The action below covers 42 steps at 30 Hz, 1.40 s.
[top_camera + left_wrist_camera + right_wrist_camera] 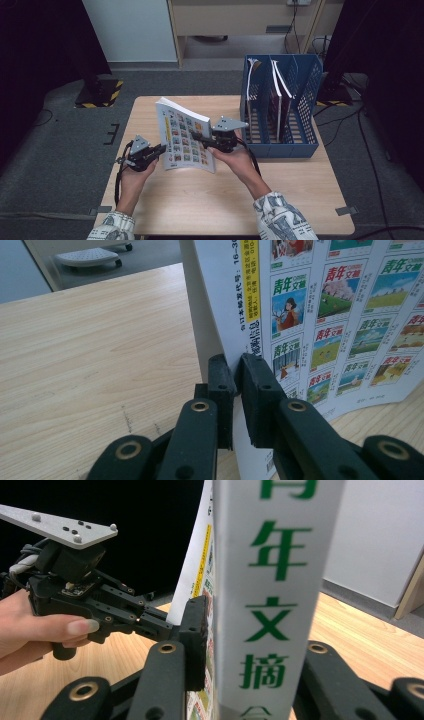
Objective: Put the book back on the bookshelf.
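Observation:
A thick magazine (185,140) with a grid of small coloured covers on its back stands tilted on the wooden table (225,200). My left gripper (162,149) is shut on its lower left edge. In the left gripper view the two pads (237,370) pinch a thin part of the magazine (340,315) by its white border. My right gripper (202,137) straddles the right side. In the right gripper view the spine (270,605) with green characters sits between the jaws (250,630), one pad (196,640) lies against the cover, and the far pad is hidden behind the spine.
A blue file rack (280,145) with upright compartments stands at the table's back right, with books in two slots. Bare wood lies in front of and left of the magazine. The left hand and its gripper (75,590) show beyond the magazine in the right gripper view.

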Motion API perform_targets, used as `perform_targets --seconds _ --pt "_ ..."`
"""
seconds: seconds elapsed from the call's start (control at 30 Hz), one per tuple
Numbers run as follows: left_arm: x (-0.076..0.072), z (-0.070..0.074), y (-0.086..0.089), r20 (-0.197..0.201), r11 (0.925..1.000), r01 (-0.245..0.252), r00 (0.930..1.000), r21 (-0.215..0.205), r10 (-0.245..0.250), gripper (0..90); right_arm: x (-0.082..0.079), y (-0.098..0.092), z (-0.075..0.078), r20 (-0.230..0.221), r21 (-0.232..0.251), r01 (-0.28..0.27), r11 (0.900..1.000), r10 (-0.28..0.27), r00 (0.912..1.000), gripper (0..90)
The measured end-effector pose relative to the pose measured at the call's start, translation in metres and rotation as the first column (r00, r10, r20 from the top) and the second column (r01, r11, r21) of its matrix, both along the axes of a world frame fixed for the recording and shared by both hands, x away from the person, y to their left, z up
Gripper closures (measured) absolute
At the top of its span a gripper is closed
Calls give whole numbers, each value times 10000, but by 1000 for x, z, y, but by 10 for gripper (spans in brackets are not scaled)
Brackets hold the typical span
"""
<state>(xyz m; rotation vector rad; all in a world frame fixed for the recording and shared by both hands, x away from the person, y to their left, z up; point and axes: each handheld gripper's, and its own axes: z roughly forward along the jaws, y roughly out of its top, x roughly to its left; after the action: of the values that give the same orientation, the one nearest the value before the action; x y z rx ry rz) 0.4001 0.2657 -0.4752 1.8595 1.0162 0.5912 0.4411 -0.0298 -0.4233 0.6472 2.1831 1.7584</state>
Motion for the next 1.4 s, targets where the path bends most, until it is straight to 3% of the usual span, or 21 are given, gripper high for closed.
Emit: perform_targets --seconds 0.17,0.57,0.83,0.87,1.13,1.4 --pt "0 0 0 24 10000 14 10000 22 -14 829 3 0 -1 -48 64 30 10000 -30 10000 661" --pt "-1 1 -2 112 10000 28 9999 -11 -28 828 4 13 -5 -56 23 -666 9978 666 9978 630" --pt "-1 0 -2 121 10000 22 9999 -87 -21 828 5 11 -8 -11 376 -246 9990 247 9997 672" --pt "-1 -1 -2 123 9999 19 9999 -101 -18 827 5 10 -9 9 515 -115 9986 115 9999 715" --pt "-1 -2 -2 168 9998 -17 9999 -184 20 825 5 9 -13 15 843 18 9964 -19 10000 727" --pt "-1 -3 -2 172 9997 -75 9998 -233 79 819 5 9 -12 61 789 -23 9969 18 10000 731"
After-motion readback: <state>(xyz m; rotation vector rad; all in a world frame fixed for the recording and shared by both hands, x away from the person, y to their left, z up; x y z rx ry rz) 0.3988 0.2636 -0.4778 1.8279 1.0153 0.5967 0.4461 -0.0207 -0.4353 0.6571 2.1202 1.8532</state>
